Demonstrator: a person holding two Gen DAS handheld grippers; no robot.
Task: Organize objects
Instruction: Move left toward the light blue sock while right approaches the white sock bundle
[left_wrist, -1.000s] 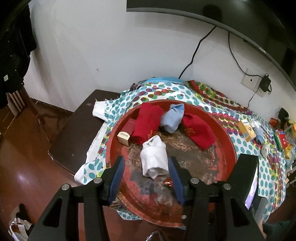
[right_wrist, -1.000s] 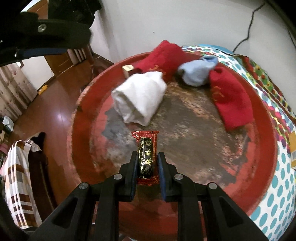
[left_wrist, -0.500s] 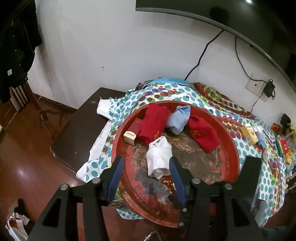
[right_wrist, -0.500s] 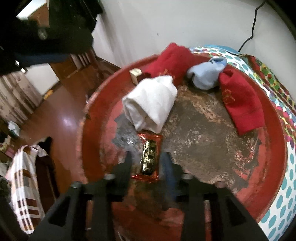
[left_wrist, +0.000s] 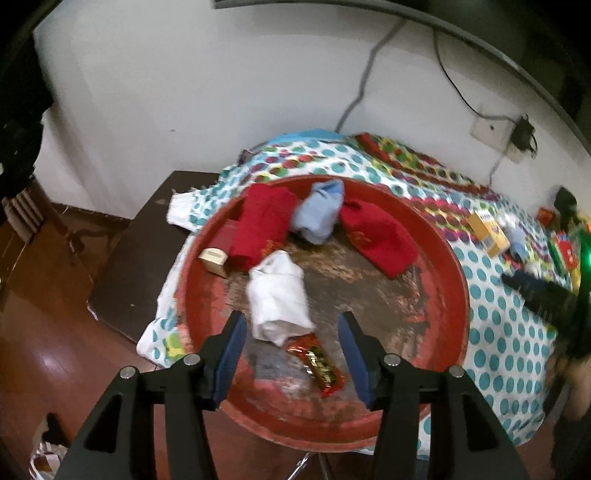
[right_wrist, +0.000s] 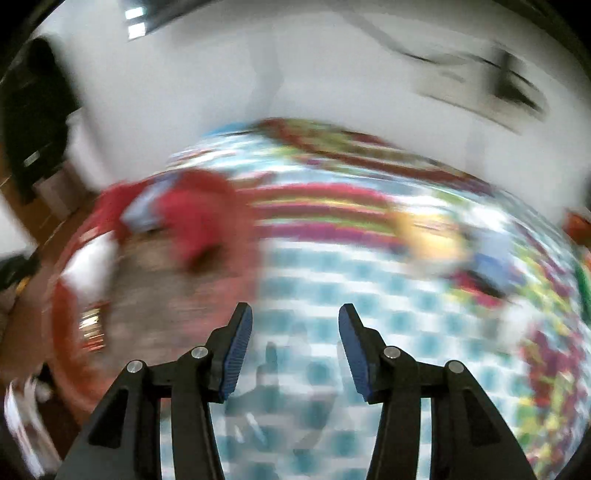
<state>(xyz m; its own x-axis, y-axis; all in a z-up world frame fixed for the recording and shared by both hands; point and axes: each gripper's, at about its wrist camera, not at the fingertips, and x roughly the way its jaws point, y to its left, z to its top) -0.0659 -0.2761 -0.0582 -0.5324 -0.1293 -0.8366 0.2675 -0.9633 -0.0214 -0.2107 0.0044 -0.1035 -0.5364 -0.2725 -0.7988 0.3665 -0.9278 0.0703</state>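
A round red tray (left_wrist: 452, 291) holds a folded white sock (left_wrist: 277, 299), two red socks (left_wrist: 262, 225) (left_wrist: 380, 236), a light blue sock (left_wrist: 319, 216), a small box (left_wrist: 216, 258) and a red-wrapped candy bar (left_wrist: 317, 363). My left gripper (left_wrist: 292, 321) hovers open above the tray's near side, white sock and candy bar below it, nothing held. The right wrist view is badly blurred. There my right gripper (right_wrist: 295, 314) is over the dotted cloth (right_wrist: 369, 295), right of the tray (right_wrist: 62, 314). Its jaws are opening with nothing between them.
The dotted cloth (left_wrist: 498, 332) covers a table beside a dark low table (left_wrist: 136, 258). A yellow box (left_wrist: 489, 232) and small packets lie on the cloth at the right. White wall with a cable and socket (left_wrist: 489, 129) behind. Wooden floor at the left.
The right gripper let go of the candy bar, which now lies in the tray, and swung right over the dotted cloth. The left gripper shifted slightly and stayed open.
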